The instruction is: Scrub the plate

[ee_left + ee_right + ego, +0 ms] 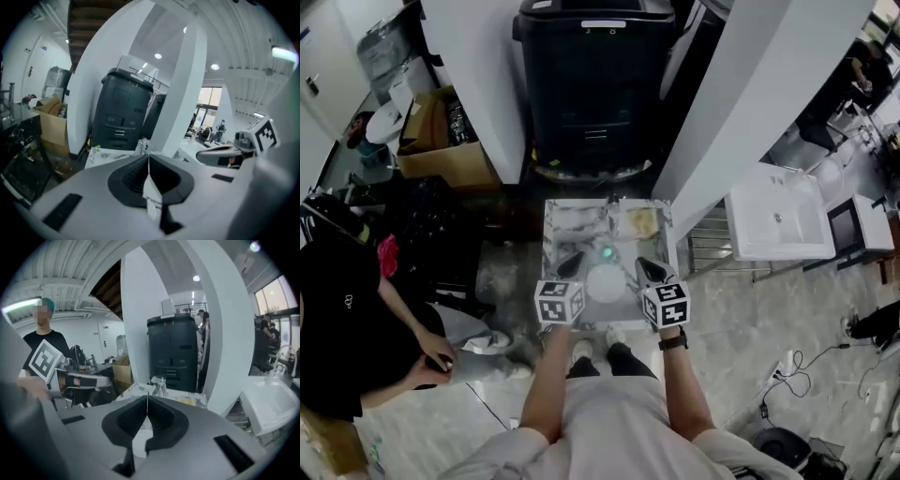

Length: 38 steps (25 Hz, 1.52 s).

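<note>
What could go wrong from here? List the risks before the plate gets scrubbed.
1. The left gripper and right gripper are both shut and empty; a shut tip might shove the plate rather than grip it.
2. The plate lies near the front edge of the small table, so a push could slide it off.
3. A person crouches close to the table's left, possibly within a swing's path.

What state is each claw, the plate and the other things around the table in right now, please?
Left claw: shut, empty.
Right claw: shut, empty.
Plate: flat on the table, touched by neither claw.
Yellow sponge: lying at the table's far right, not picked up.
Black bin: lid closed.
Cardboard box: open at the top.
</note>
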Motion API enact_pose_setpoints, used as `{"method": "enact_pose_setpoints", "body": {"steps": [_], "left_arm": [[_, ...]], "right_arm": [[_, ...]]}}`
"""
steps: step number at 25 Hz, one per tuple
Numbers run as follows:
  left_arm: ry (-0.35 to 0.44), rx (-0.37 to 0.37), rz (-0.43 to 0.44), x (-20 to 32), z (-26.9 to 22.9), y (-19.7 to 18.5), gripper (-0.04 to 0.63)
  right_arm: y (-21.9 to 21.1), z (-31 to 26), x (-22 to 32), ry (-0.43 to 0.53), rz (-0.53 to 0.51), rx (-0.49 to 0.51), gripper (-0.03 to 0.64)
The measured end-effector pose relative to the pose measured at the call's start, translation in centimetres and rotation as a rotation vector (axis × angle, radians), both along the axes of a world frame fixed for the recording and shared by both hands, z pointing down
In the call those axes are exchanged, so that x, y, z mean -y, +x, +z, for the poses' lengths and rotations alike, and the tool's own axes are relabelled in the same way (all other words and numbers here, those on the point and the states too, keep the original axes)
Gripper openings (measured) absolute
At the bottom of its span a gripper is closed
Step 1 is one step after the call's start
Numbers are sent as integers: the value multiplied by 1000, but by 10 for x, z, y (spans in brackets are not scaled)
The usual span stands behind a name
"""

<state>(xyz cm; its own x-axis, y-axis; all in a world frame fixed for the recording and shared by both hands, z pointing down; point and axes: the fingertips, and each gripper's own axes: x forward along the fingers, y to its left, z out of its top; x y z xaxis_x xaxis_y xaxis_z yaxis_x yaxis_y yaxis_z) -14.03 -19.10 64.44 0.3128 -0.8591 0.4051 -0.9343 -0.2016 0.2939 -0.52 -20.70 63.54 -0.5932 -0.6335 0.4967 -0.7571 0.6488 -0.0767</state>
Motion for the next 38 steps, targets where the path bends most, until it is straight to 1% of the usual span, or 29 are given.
{"method": "enact_pose_setpoints", "body": {"steps": [2, 6, 8, 11, 13, 18, 20, 21, 22, 23, 24, 26, 27, 30, 34, 38], "left_arm": [[-69, -24, -15, 3, 27, 2, 12], [-237, -77, 0, 6, 83, 18, 14], [-309, -100, -1, 4, 109, 24, 14], [-399, -76, 8, 1, 145, 24, 14], [-453, -67, 27, 2, 163, 23, 14], [-552, -49, 73, 7, 206, 21, 14], [-605, -65, 93, 7, 226, 23, 22], [-633, -82, 99, 7, 235, 25, 58], [-658, -98, 102, 7, 244, 26, 113], [-680, -111, 104, 7, 252, 26, 142], [-702, -117, 105, 6, 260, 26, 154], [-744, -114, 107, 3, 275, 25, 171], [-763, -114, 108, 2, 283, 25, 180], [-786, -141, 96, 2, 300, 22, 193], [-809, -170, 86, 1, 318, 19, 218], [-823, -162, 80, -6, 329, 21, 218]], "right_arm": [[1, 35, 6, -93, -33, -6, 11], [1, 94, 11, -253, -66, -21, 11], [-4, 121, 7, -330, -104, -35, 11], [-18, 157, -4, -448, -205, -71, 11], [-23, 177, -5, -497, -244, -100, 11], [-30, 223, 3, -565, -273, -144, 11], [-34, 240, 6, -596, -282, -141, 11], [-35, 249, 6, -618, -285, -139, 12], [-36, 258, 6, -643, -284, -137, 12], [-36, 266, 5, -667, -283, -134, 15], [-37, 274, 4, -687, -280, -130, 33], [-37, 289, 3, -696, -274, -133, 162], [-35, 297, 4, -686, -273, -148, 190], [-26, 314, 7, -663, -250, -193, 214], [-16, 337, 8, -700, -177, -194, 221], [-10, 353, 3, -728, -157, -230, 221]]}}
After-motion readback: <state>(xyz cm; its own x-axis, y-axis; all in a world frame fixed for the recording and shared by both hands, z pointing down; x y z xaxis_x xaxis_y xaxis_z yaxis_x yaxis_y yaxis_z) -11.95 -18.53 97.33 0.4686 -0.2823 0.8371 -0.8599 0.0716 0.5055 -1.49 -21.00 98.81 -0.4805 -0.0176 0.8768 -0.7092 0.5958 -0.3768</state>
